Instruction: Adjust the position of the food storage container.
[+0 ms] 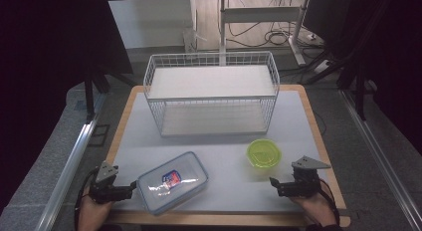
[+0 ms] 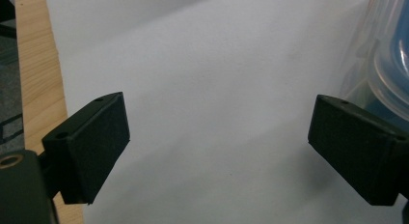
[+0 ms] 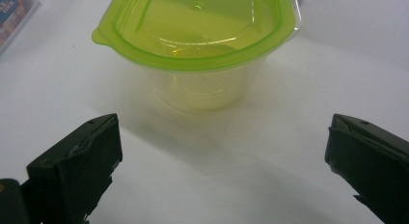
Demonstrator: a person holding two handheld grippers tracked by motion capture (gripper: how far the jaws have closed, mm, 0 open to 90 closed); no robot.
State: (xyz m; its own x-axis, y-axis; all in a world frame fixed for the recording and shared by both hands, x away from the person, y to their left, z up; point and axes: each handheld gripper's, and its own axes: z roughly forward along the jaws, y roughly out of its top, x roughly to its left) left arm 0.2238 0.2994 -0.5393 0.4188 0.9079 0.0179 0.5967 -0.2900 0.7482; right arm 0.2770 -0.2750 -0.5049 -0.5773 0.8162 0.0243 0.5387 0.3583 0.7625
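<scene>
A clear rectangular lidded box (image 1: 172, 181) with a blue and red label lies flat near the table's front left; its edge shows at the right of the left gripper view (image 2: 383, 60). My left gripper (image 1: 133, 186) (image 2: 219, 151) is open just left of that box, nothing between its jaws. A small round tub with a lime-green lid (image 1: 263, 154) (image 3: 197, 35) stands at the front right. My right gripper (image 1: 272, 183) (image 3: 224, 171) is open a short way in front of the tub, apart from it.
A white wire basket rack (image 1: 211, 91) with two shelves stands at the back middle of the white table mat (image 1: 224, 141). The wooden table edge (image 1: 318, 126) frames the mat. Metal rails run along both sides.
</scene>
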